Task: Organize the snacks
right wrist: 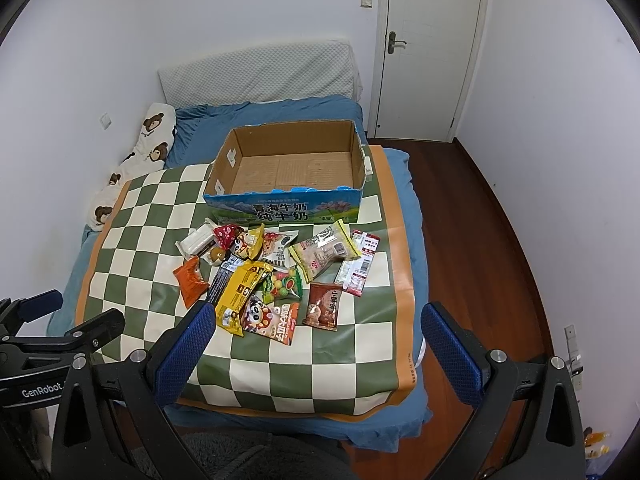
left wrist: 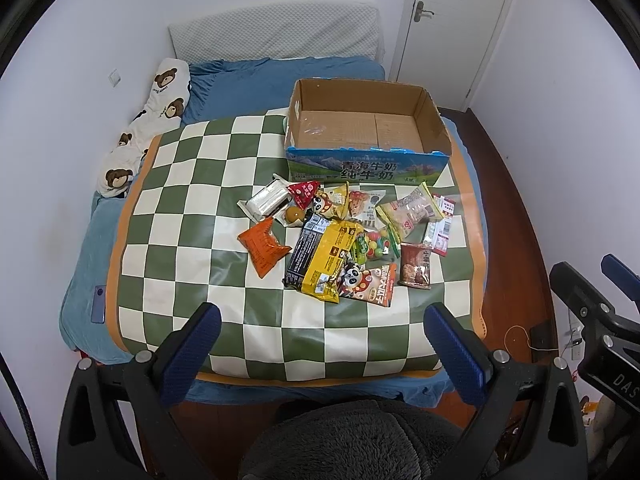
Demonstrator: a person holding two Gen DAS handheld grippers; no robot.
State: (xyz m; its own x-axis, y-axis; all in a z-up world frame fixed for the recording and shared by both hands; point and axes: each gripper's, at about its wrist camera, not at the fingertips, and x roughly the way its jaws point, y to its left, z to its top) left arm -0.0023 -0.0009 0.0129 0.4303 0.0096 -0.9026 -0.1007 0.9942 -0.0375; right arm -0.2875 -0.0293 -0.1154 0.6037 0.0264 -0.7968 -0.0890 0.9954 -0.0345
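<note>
Several snack packets lie in a loose pile (left wrist: 344, 236) (right wrist: 280, 276) on a green-and-white checkered mat (left wrist: 192, 248) (right wrist: 132, 248) on a bed. Among them are an orange packet (left wrist: 262, 249), a yellow packet (left wrist: 330, 260) and a brown packet (left wrist: 416, 266). An empty open cardboard box (left wrist: 366, 128) (right wrist: 288, 164) stands just behind the pile. My left gripper (left wrist: 320, 320) is open and empty, above the mat's near edge. My right gripper (right wrist: 318, 320) is open and empty, over the mat's near right part, close in front of the pile.
A bear-print pillow (left wrist: 148, 128) lies at the left against the wall. A grey headboard cushion (left wrist: 276, 32) is at the back. A white door (right wrist: 432, 48) is at the back right. Dark wooden floor (right wrist: 500, 240) runs along the bed's right side. A phone (left wrist: 99, 304) lies on the blue sheet.
</note>
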